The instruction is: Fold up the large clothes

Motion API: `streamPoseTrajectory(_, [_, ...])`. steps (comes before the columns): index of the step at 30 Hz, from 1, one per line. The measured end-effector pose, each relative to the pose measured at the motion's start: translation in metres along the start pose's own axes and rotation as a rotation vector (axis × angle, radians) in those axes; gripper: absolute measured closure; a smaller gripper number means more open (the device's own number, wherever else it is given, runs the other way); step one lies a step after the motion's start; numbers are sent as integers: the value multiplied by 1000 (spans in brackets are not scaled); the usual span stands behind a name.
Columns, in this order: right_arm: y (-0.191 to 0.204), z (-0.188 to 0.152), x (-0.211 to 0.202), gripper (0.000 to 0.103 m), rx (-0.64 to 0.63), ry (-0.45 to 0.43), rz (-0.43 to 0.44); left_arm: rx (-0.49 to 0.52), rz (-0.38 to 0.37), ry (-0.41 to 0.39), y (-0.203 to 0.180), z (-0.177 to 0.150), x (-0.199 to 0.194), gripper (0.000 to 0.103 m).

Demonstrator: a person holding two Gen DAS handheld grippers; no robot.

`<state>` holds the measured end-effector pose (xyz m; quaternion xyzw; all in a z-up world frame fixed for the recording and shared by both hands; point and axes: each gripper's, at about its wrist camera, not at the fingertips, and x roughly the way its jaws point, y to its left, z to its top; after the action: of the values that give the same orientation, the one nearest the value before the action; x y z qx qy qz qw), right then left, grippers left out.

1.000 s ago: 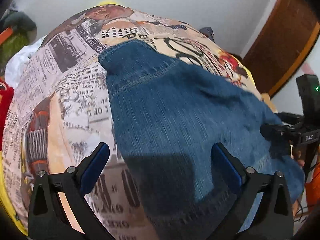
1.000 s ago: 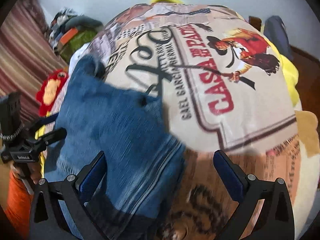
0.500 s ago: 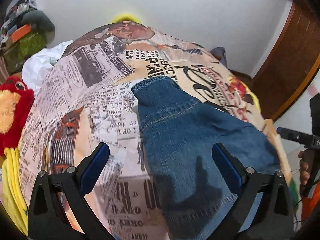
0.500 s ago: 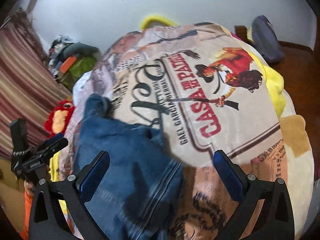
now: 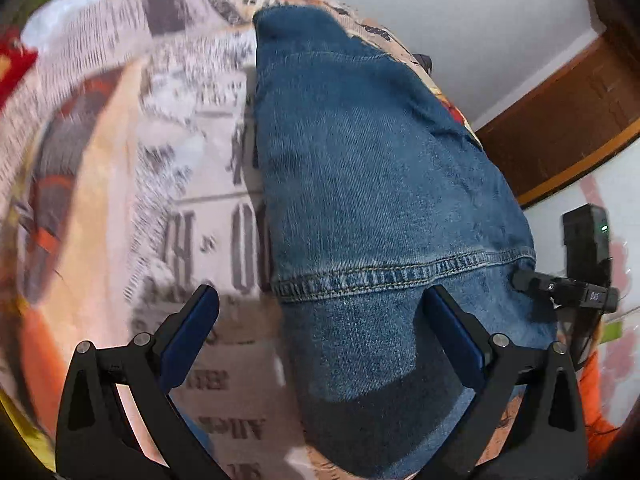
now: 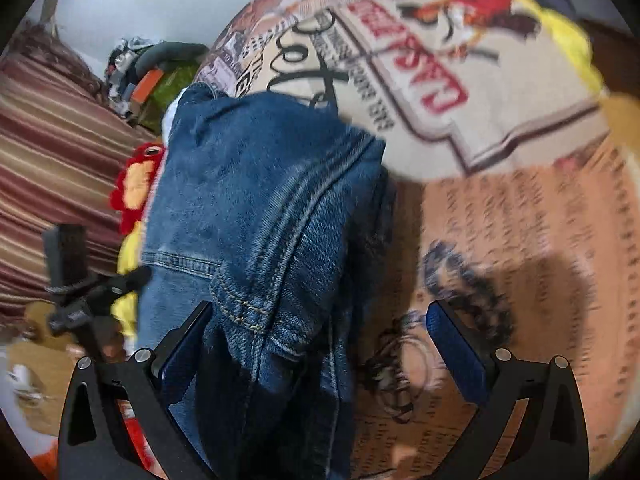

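A wide bedspread printed with newspaper columns, red lettering and a cowboy figure [image 6: 500, 184] fills both wrist views, and on it lies a pair of blue denim jeans [image 5: 372, 184], already doubled over: in the left view a stitched hem crosses the lower centre of the frame with a second layer of denim showing beneath it, and in the right view the stacked seams run down the middle left. By the look of it, the folding is partly done; the bundle is long and lumpy, and at least one more fold and some smoothing appear to remain. At the left edge of the right view sit a striped maroon curtain [image 6: 52, 152] and a red and yellow plush toy [image 6: 136, 184]. The black left gripper with blue pads [image 5: 320, 344] hangs at the bottom of its frame with its jaws spread wide and nothing between them, one pad over bare bedspread, the other over denim; whether either touches the cloth cannot be told. The matching right gripper [image 6: 320, 352] is likewise released, wide apart, its left pad close against the jeans' edge, gripping nothing.
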<state>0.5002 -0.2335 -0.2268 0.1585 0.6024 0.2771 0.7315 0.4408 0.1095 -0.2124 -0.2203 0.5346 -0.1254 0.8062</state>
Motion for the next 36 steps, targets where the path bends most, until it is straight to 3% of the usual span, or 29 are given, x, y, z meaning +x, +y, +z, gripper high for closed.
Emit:
streamPoseTrajectory(4, [-5,2,26,0,28,63,68,-101,-117,79,8,4,23,0])
streamPoseTrajectory(7, [1,7,34,2,16,50,82,-116,-175,119,5,8,38,0])
streamPoseTrajectory(10, [9,13,39,17,-11,53,116,-93,-186,122,-3,13,44,1])
streamPoseTrajectory(12, [12,15,43,22,-5,62,124,-93,-174,122,-6,16,45,2])
streamPoseTrajectory(16, [15,16,39,43,3,44,129,-75,-157,104,-10,17,40,15])
streamPoseTrajectory(20, [27,12,23,60,-35,7,108,-27,-140,75,-16,13,20,30])
streamPoseTrajectory(23, [46,10,7,67,-84,-23,83,21,-123,43,-27,10,0,36])
streamPoseTrajectory(26, [69,8,-7,68,-128,-49,56,68,-99,-1,-38,5,-24,37])
streamPoseTrajectory(36, [152,2,-45,68,-220,-126,93,115,-70,-167,-37,-14,-125,38])
